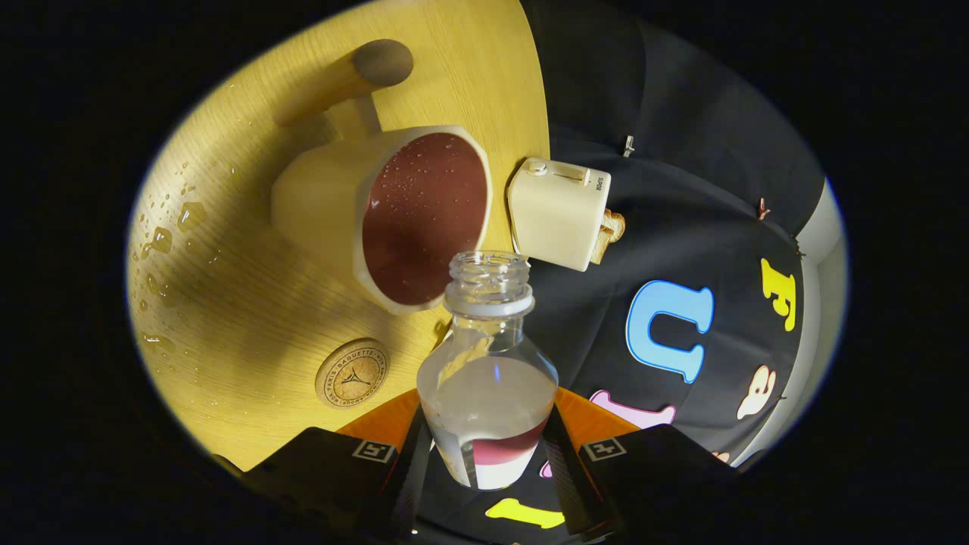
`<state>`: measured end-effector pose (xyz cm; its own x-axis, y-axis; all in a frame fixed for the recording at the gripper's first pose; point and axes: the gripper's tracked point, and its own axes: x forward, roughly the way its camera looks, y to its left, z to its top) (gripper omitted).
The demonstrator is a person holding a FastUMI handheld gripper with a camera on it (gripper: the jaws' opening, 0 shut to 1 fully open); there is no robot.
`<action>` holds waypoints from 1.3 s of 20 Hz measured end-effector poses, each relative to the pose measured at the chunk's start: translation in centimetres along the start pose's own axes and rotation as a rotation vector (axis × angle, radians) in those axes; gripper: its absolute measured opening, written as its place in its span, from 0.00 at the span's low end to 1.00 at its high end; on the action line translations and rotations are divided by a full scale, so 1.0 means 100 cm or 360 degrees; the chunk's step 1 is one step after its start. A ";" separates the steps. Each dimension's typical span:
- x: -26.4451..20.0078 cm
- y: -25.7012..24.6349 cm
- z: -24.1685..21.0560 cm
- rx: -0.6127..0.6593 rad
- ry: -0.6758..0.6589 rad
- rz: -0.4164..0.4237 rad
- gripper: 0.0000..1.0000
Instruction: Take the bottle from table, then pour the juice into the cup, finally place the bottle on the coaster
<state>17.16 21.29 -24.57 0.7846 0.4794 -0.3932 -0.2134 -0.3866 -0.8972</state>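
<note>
- The gripper (484, 454) clamps both fingers on the clear, uncapped plastic bottle (488, 378), which lies tilted between them.
- Just beyond its mouth sits the cream cup (325, 200) with its dark red inside; tip slowly and keep the neck over the rim.
- The round cork coaster (352, 373) lies on the wooden table (227, 303), beside the fingers.

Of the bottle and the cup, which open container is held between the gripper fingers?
The clear bottle: both fingers of the gripper press its sides. The cream cup with dark red inside stands beyond them on the table.
</note>
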 end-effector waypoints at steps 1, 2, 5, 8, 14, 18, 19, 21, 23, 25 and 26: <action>0.000 -0.002 0.000 -0.0025 -0.0003 -0.0007 0.74; 0.001 -0.004 0.000 -0.0045 -0.0004 -0.0016 0.74; 0.003 -0.009 0.001 -0.0088 -0.0017 -0.0036 0.74; 0.007 -0.011 0.005 -0.0117 -0.0039 -0.0041 0.74; 0.007 -0.006 0.004 -0.0183 -0.0048 -0.0029 0.74; 0.011 -0.007 -0.004 -0.0209 -0.0031 -0.0026 0.74; 0.011 -0.008 -0.005 -0.0219 -0.0030 -0.0029 0.74; 0.010 -0.011 -0.006 -0.0240 -0.0038 -0.0039 0.74; 0.010 -0.009 -0.008 -0.0256 -0.0035 -0.0034 0.74; 0.009 -0.008 -0.009 -0.0269 -0.0036 -0.0034 0.74; 0.010 -0.008 -0.009 -0.0276 -0.0040 -0.0035 0.74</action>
<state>18.60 21.39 -24.01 0.7728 0.5077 -0.3807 -0.0911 -0.5049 -0.8583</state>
